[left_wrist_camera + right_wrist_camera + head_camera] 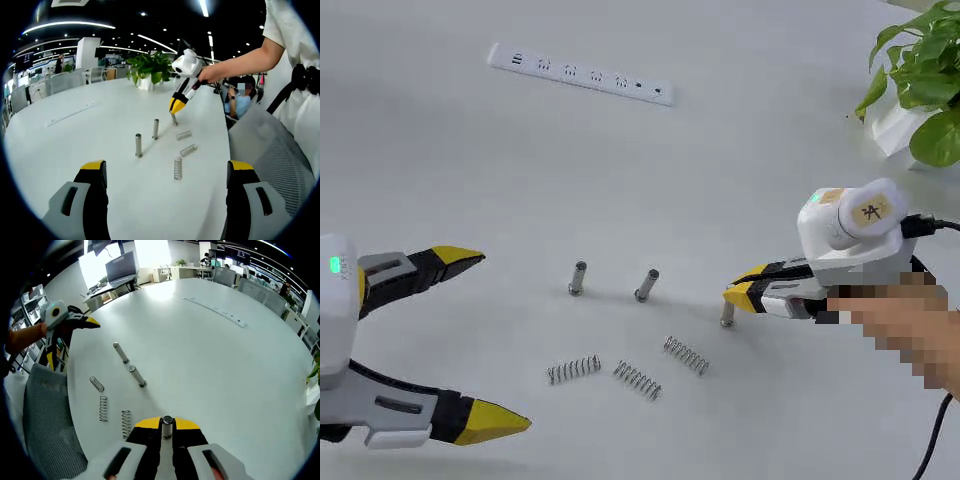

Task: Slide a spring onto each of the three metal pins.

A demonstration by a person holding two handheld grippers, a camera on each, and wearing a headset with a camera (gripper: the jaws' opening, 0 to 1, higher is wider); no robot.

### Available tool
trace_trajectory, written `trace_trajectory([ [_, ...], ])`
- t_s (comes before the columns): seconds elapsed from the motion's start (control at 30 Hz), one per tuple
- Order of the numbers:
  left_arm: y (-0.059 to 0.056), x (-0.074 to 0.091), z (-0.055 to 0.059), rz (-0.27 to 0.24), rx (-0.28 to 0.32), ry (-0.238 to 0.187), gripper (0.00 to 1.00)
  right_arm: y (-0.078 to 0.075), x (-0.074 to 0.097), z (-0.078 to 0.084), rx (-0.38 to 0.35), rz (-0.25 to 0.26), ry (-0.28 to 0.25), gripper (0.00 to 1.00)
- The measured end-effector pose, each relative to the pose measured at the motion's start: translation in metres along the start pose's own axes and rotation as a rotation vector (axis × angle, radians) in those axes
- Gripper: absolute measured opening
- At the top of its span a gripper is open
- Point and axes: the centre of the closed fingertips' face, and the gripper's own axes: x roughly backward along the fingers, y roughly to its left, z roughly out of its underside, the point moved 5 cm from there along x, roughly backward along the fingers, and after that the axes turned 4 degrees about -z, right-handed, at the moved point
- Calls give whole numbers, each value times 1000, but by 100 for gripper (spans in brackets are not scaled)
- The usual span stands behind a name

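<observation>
Closest to the headset, the left gripper (507,340) sits at the lower left, jaws spread wide with nothing between them. Three springs lie flat on the white table (740,160) to its right. The left spring (573,369) is the one nearest it, with its long axis running roughly toward that gripper. Past the springs stand the first pin (578,277) and the middle pin (646,285), both free. The third pin (727,314) stands under the tips of the right gripper (730,293), which are closed on its top.

From the left gripper view, that gripper's own jaws rise well apart at the bottom. The left spring (178,168) lies just ahead and inside their span, its long axis pointing away along the gripper's line. I judge that closing here would pinch it across its coils. The third pin (174,120) and the right gripper (176,106) are farther off, beyond the other two springs.

From the right gripper view, the right gripper (167,430) has its yellow tips together on the third pin (167,420), seen end-on and upright. The springs lie off to the left, with the left spring (96,383) farthest and the left gripper (72,342) beyond it. The free left gripper is nearer the springs, so fetching one looks like its job. The spring would then have to be turned from lying flat to line up with the pin's upright axis.
</observation>
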Motion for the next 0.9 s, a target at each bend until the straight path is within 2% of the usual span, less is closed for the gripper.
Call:
trace_trajectory([
  [0.57,1,-1,-1,0,5,0,99,8,2,-4,6,23,-73,3],
  [0.9,0,-3,-1,5,6,0,99,8,3,-4,15,29,-75,3],
])
